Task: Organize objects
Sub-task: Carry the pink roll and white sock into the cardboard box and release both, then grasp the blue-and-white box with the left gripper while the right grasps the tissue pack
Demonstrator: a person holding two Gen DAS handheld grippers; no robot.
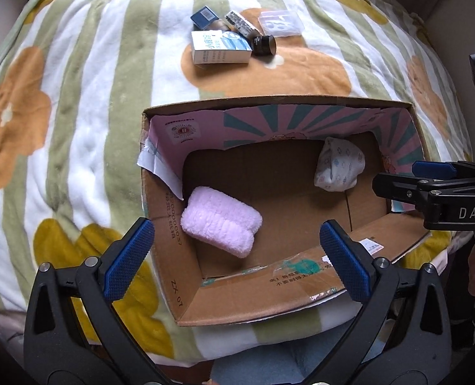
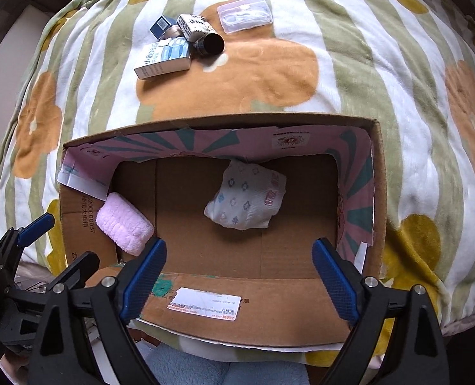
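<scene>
An open cardboard box (image 1: 301, 288) (image 2: 269, 292) sits on a flowered blanket. Inside lie a rolled pink towel (image 1: 221, 224) (image 2: 123, 226) at the left and a white patterned bundle (image 1: 338, 168) (image 2: 247, 197) at the back. My left gripper (image 1: 237, 253) is open and empty above the box's near left. My right gripper (image 2: 239, 276) is open and empty over the box's near wall; it also shows in the left wrist view (image 1: 429, 186). Beyond the box lie a white-blue carton (image 1: 220, 48) (image 2: 163, 59), a black cylinder (image 1: 263, 45) (image 2: 210, 45), a dark blue box (image 1: 204, 17) (image 2: 161, 26), a white printed box (image 1: 239, 24) (image 2: 194, 25) and a clear plastic case (image 1: 280, 22) (image 2: 244, 14).
The striped blanket (image 1: 77, 128) (image 2: 397, 128) with orange and mustard flowers covers the bed. The bed's near edge runs just under the box. The left gripper shows at the lower left of the right wrist view (image 2: 29, 256).
</scene>
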